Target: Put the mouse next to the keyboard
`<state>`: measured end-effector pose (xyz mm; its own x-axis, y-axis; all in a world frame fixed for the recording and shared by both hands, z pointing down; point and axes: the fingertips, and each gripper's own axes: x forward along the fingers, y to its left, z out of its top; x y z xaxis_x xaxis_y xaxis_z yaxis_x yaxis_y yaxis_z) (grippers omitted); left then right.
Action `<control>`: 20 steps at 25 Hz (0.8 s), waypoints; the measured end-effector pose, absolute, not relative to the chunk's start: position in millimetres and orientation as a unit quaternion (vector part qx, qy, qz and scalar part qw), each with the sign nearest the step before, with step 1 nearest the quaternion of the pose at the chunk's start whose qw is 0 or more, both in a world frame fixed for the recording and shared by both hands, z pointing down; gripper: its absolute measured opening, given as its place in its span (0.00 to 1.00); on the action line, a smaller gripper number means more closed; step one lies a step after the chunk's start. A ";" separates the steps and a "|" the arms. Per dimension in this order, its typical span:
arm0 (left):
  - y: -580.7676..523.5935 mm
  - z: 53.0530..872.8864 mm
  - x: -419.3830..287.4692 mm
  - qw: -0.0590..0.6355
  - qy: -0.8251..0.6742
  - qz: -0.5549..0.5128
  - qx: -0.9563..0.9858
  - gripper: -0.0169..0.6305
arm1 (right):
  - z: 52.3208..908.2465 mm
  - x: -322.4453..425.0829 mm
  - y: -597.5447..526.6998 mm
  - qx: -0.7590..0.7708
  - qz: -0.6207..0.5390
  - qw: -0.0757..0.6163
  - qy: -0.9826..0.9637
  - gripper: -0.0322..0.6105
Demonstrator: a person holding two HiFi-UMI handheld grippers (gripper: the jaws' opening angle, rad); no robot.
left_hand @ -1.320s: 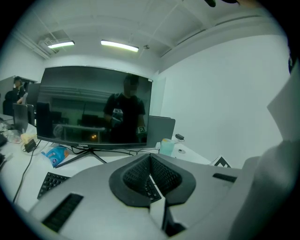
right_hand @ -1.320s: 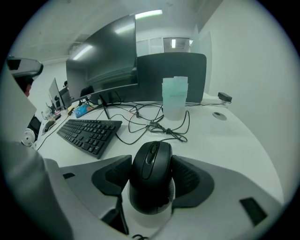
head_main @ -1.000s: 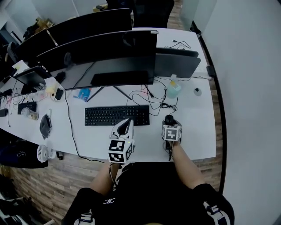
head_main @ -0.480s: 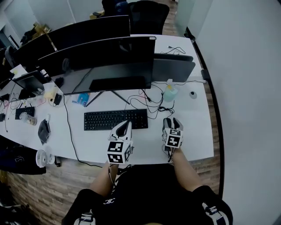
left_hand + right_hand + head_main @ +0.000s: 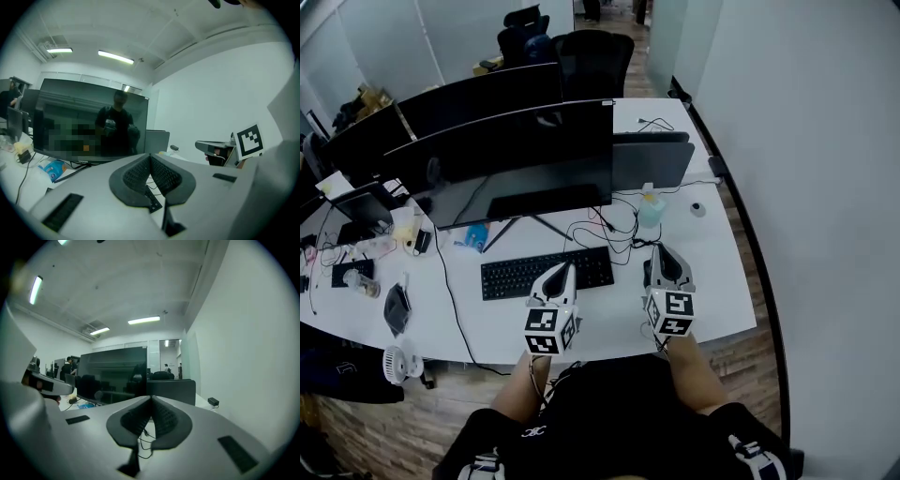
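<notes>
**Head view.** The left gripper [image 5: 564,269] is hovering over the near edge of the black keyboard [image 5: 534,274] at frame centre. The right gripper [image 5: 662,249] is hanging to the right of it, above the white desk [image 5: 717,291]. A dark shape is peeking out at the right gripper's left edge, near the keyboard's right end. It is looking like the mouse [image 5: 648,273], though the gripper is hiding most of it. The placing step is therefore appearing finished. What is remaining, as I judge it, is only to keep both tongs clear of the mouse while drawing back.

**Left gripper view.** The left gripper [image 5: 150,161] is showing its ribbed pads pressed together with nothing between them. A sliver of keyboard is showing below them, and the dark monitor [image 5: 89,122] is filling the left half. The right gripper [image 5: 202,145] is floating at middle right.

**Right gripper view.** The right gripper [image 5: 151,401] is holding its pads together on nothing. Only loose cables [image 5: 143,439] are showing beneath. It is looking almost level across the desks.

**Against the earlier head view.** There the right gripper was sitting low, nose-down at the mouse. Now it is riding higher, looming larger and pointing nearly level. Its jaws have just been closing, empty. The left gripper is sitting slightly higher too.
</notes>
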<state>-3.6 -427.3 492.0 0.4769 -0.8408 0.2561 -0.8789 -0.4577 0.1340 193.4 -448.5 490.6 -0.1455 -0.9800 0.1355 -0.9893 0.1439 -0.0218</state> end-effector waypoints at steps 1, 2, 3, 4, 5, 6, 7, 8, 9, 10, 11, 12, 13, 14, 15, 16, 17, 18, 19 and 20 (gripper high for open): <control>-424.6 488.3 -4.9 0.120 -0.503 0.074 0.853 0.05 | 482.9 189.6 -442.9 0.652 0.047 0.035 -0.756 0.07; -421.4 485.9 -6.6 0.116 -0.501 0.071 0.855 0.05 | 477.6 186.3 -437.0 0.653 0.043 0.027 -0.756 0.07; -418.1 484.7 -8.3 0.112 -0.499 0.070 0.857 0.05 | 474.2 183.7 -431.1 0.655 0.039 0.021 -0.755 0.07; -415.3 484.3 -9.8 0.110 -0.497 0.070 0.858 0.05 | 472.1 181.9 -425.9 0.657 0.037 0.014 -0.752 0.07; -413.2 484.0 -10.8 0.108 -0.495 0.071 0.859 0.05 | 470.2 180.7 -421.6 0.661 0.037 0.008 -0.750 0.07; -411.3 483.4 -11.8 0.106 -0.493 0.073 0.861 0.05 | 468.0 179.9 -418.0 0.664 0.037 0.002 -0.747 0.07; -409.4 482.7 -12.8 0.104 -0.491 0.075 0.862 0.05 | 465.5 179.0 -414.5 0.666 0.036 -0.002 -0.745 0.07; -407.4 482.0 -14.1 0.103 -0.489 0.075 0.863 0.05 | 462.9 177.7 -411.0 0.668 0.035 -0.005 -0.743 0.07; -405.6 481.2 -15.9 0.102 -0.488 0.075 0.864 0.05 | 460.3 175.9 -407.8 0.669 0.033 -0.007 -0.742 0.07; -404.3 480.0 -17.9 0.101 -0.487 0.073 0.864 0.05 | 457.9 173.4 -405.3 0.670 0.031 -0.009 -0.742 0.07; -403.1 478.6 -20.1 0.100 -0.487 0.072 0.865 0.05 | 455.6 170.5 -403.3 0.670 0.029 -0.011 -0.742 0.07; -401.9 477.4 -22.1 0.099 -0.486 0.071 0.866 0.05 | 453.7 167.5 -401.5 0.670 0.028 -0.013 -0.742 0.07; -400.7 476.8 -23.8 0.098 -0.485 0.070 0.866 0.05 | 452.2 164.8 -399.7 0.670 0.026 -0.015 -0.741 0.07; -399.4 476.9 -25.1 0.098 -0.484 0.070 0.867 0.05 | 451.1 162.9 -397.6 0.671 0.025 -0.016 -0.741 0.07; -398.1 477.5 -25.8 0.099 -0.483 0.070 0.867 0.05 | 450.3 161.8 -395.4 0.671 0.024 -0.016 -0.740 0.07; -396.9 478.2 -26.2 0.099 -0.481 0.070 0.868 0.05 | 449.8 161.4 -393.3 0.672 0.023 -0.017 -0.740 0.07; -395.9 479.1 -26.3 0.100 -0.480 0.071 0.869 0.05 | 449.7 161.3 -391.5 0.674 0.023 -0.017 -0.739 0.07; -395.1 480.1 -26.4 0.101 -0.478 0.071 0.869 0.05 | 450.0 161.1 -390.2 0.675 0.023 -0.016 -0.738 0.07; -394.3 480.9 -26.6 0.102 -0.477 0.071 0.870 0.05 | 450.6 160.4 -389.1 0.675 0.024 -0.015 -0.737 0.07; -393.5 481.2 -26.9 0.103 -0.476 0.070 0.871 0.05 | 451.3 159.4 -388.1 0.676 0.025 -0.014 -0.737 0.07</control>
